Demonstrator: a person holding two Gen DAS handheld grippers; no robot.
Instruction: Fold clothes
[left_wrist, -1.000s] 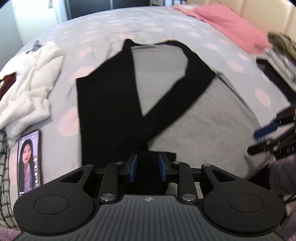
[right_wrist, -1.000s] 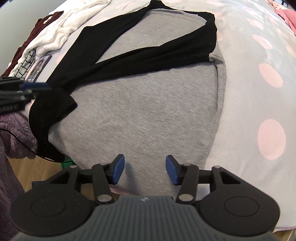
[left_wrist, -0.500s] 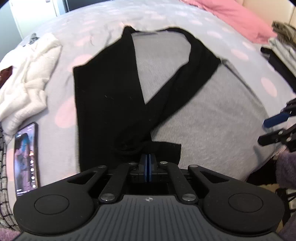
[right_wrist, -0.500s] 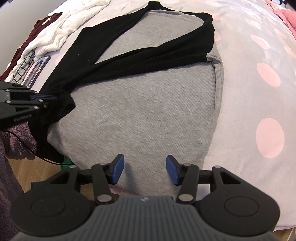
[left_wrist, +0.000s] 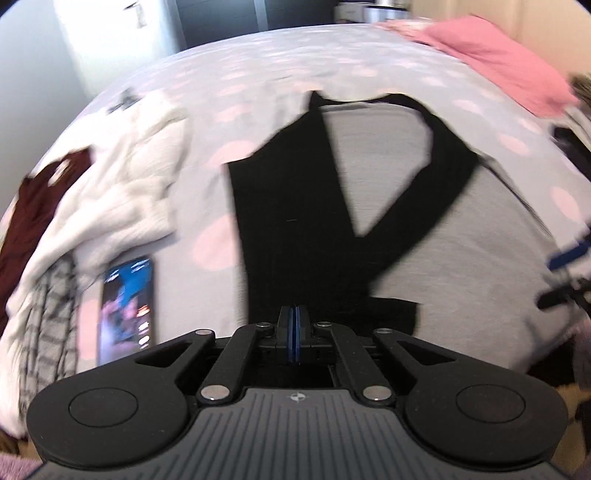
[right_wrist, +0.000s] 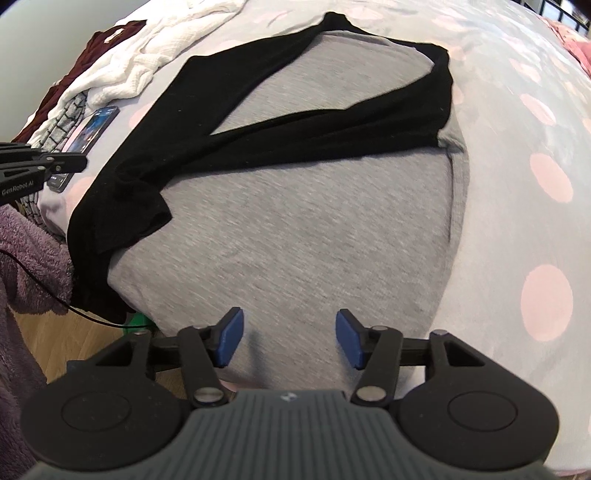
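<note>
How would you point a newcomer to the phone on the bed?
On the polka-dot bedspread, look left of the grey-and-black shirt, beside the white knit sweater. The phone lies flat there, the only hard, glowing rectangle among soft clothes.

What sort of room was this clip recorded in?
Most likely a bedroom: the grey-and-black shirt lies on a bed with a pink-dotted cover, a pink pillow sits at the far end, and more clothes are heaped alongside.

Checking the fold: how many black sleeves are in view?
2. The phone-side sleeve runs down the edge of the grey shirt; the crossing sleeve lies diagonally over it from the far shoulder. None seems hidden.
</note>
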